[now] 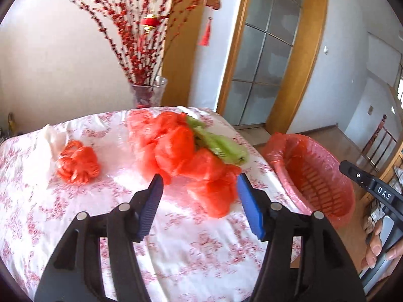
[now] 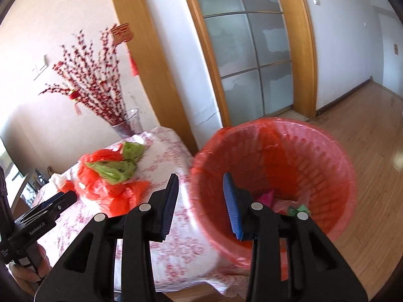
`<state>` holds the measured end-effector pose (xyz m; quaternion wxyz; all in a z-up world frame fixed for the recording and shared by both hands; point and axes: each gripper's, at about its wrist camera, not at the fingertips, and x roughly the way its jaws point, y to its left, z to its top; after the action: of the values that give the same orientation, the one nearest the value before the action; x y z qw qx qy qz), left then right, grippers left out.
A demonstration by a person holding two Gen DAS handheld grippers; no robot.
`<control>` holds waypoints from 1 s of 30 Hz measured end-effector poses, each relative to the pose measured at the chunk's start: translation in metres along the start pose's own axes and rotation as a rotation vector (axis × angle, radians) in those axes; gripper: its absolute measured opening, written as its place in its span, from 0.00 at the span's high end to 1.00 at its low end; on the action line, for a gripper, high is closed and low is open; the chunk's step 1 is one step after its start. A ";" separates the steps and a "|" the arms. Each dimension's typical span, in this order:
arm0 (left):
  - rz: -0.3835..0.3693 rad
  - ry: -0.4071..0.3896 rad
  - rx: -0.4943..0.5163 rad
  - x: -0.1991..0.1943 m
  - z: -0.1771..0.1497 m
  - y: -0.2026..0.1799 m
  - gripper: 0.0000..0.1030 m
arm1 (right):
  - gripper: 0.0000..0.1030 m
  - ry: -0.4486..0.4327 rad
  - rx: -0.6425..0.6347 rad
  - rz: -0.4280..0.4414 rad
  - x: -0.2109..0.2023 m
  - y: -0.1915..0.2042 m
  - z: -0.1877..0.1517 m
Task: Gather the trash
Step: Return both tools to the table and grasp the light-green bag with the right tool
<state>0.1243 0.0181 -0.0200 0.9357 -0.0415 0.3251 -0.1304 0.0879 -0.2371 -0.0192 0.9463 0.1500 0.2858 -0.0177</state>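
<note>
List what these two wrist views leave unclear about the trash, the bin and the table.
- Bin contents: right wrist view, partly hidden by the right gripper.
- Bin's base: left wrist view, behind the table edge.
- Red bag pile, green bag: motion-blurred, count unclear.
- White scrap: too small to identify.

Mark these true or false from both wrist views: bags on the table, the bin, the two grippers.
1. The left gripper is shut on a bag. False: its jaws stand open and hold nothing.
2. A green bag lies against the red bag pile. True.
3. The trash bin has nothing in it. False: some scraps lie at its bottom.
4. The bin is lined with a red bag. True.
5. The right gripper is open and holds nothing. True.
6. The small red bag is in the bin. False: it lies on the tablecloth.
</note>
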 end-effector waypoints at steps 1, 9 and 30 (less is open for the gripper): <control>0.018 -0.001 -0.019 -0.003 0.000 0.011 0.41 | 0.63 0.004 -0.010 0.012 0.002 0.008 0.000; 0.170 -0.040 -0.118 -0.037 -0.007 0.082 0.41 | 0.63 0.042 -0.118 0.135 0.029 0.082 0.004; 0.182 -0.023 -0.156 -0.046 -0.018 0.113 0.39 | 0.64 0.135 -0.382 0.073 0.107 0.167 -0.005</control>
<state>0.1030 0.1391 -0.0249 0.9413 -0.0861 0.3259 -0.0185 0.1946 -0.0705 -0.0354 0.9363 -0.0213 0.3411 0.0813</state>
